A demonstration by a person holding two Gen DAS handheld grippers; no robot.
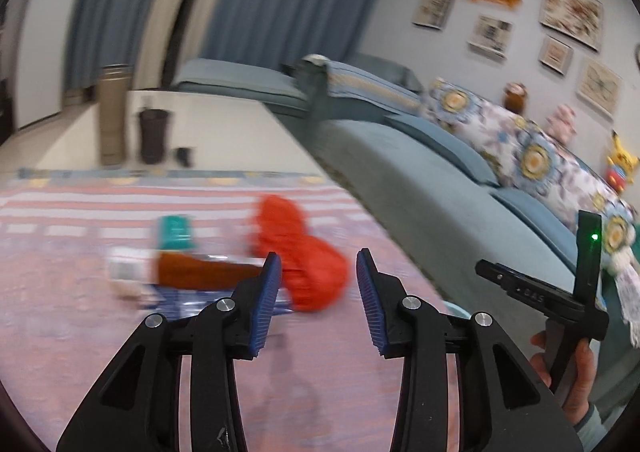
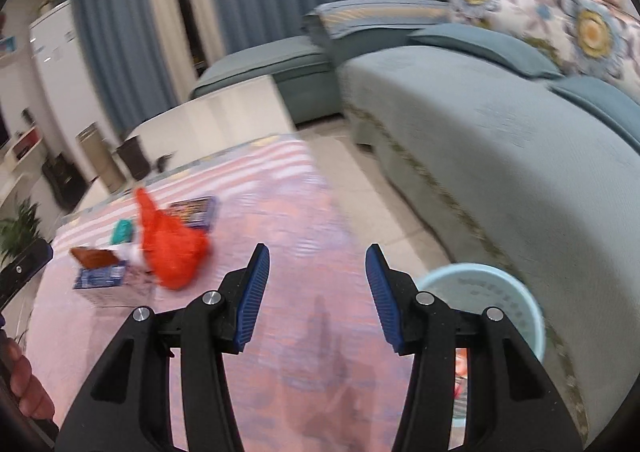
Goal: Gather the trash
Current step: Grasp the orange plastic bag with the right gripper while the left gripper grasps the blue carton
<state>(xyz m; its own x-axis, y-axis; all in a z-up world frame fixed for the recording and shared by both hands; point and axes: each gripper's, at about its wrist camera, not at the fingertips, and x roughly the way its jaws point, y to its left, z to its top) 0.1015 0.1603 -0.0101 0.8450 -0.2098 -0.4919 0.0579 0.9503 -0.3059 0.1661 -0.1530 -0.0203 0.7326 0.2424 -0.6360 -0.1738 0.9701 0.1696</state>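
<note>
red plastic bag [image 1: 298,258] lies crumpled on the pink striped rug [image 1: 120,352], the biggest piece in a small heap of trash — a brown wrapper [image 1: 200,272], a teal packet [image 1: 176,238] and a blue printed box [image 2: 104,278] sit touching or just beside it. its long axis runs away from the cameras and slightly leftward, one end tapering to a point in the right wrist view.

from the left gripper [image 1: 318,300] the bag lies straight ahead and a touch left, its near end showing just past the left blue pad; whether pad and bag touch is hard to say through the blur, but nothing sits between the jaws, which stand partly open and empty. from the right gripper [image 2: 316,296] the heap is well off to the left and further away; those jaws also stand partly open with nothing in them.

so the left hand looks the nearer one — a short push forward and down should bring the bag between its pads.

the pale blue basket [image 2: 520,292] stands on the tiled floor just beside the sofa [image 2: 500,140], close by the right gripper, on the far side from the heap. i'd judge anything picked up has to travel rightward across the rug to reach it.
</note>
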